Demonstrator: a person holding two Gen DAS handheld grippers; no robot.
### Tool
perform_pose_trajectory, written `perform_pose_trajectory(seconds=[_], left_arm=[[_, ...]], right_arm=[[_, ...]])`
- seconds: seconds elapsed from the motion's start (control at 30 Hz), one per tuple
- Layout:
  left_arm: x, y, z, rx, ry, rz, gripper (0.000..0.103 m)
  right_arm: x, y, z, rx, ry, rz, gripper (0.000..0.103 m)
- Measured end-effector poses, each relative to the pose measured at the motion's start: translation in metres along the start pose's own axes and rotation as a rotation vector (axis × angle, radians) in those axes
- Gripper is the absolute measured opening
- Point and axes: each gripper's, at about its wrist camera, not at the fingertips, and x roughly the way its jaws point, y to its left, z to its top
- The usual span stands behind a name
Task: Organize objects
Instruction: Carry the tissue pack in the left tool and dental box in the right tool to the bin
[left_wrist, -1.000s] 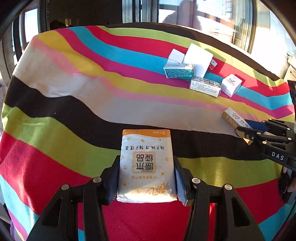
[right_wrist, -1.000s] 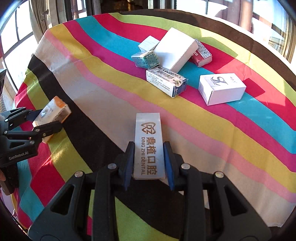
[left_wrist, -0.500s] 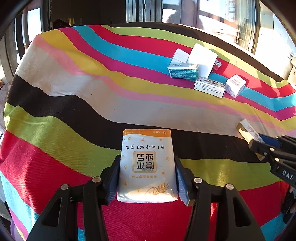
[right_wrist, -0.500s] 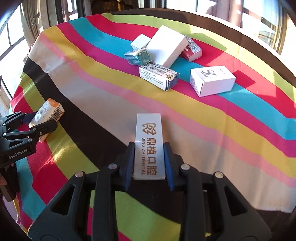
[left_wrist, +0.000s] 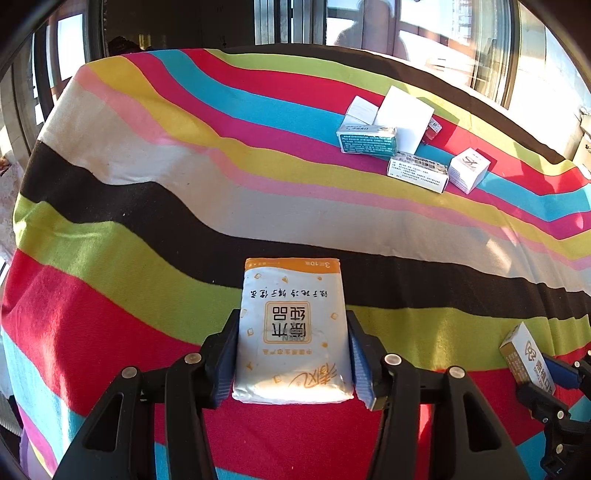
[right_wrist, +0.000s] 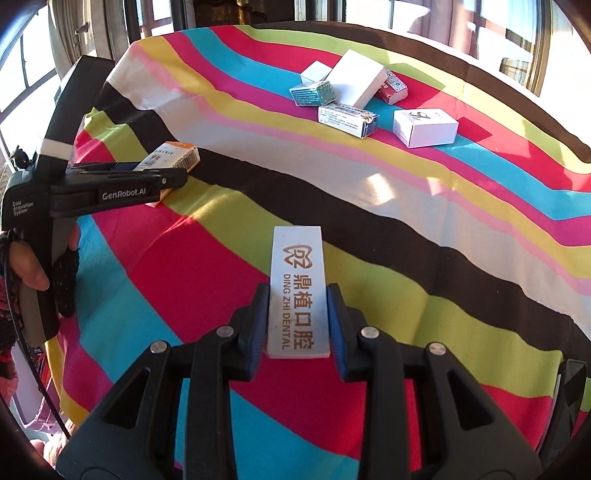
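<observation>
Currently left gripper (left_wrist: 293, 354) clamps the white-orange tissue pack (left_wrist: 291, 332); right gripper (right_wrist: 298, 321) pinches the slim white dental box (right_wrist: 297, 291).

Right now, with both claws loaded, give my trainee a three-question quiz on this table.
1. True or false: the left claw grips a tissue pack.
2. What English words are printed on the slim box in the right claw?
3. The loose boxes cluster: A) at the far end of the striped cloth, B) under the right claw, C) on the floor.

Key: 1 true; 2 DING ZHI DENTAL; 3 A.
</observation>
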Motion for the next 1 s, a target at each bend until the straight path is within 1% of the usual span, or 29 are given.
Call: perform_pose_trajectory(seconds=[0.17, 0.3, 0.5, 0.77, 1.0], left_arm=[[-0.03, 0.003, -0.033, -0.077, -0.015, -0.049, 0.053], [-0.054, 0.001, -0.06, -0.066, -0.024, -0.061, 0.053], [-0.083, 0.007, -0.088, -0.023, -0.05, -0.04, 0.053], [-0.1, 0.024, -0.12, -0.045, -0.037, -0.05, 0.053], [-0.115, 0.027, -0.139, -0.049, -0.046, -0.061, 0.053]], right_arm=[[-0.013, 0.0, -0.014, 0.006, 0.0, 0.005, 0.035], [-0.021, 0.001, -0.018, 0.019, -0.008, 0.02, 0.035], [-0.027, 0.014, -0.02, -0.011, -0.021, 0.043, 0.035], [-0.032, 0.031, -0.022, -0.051, -0.021, 0.048, 0.035], [-0.035, 0.045, -0.024, -0.088, -0.017, 0.057, 0.035]])
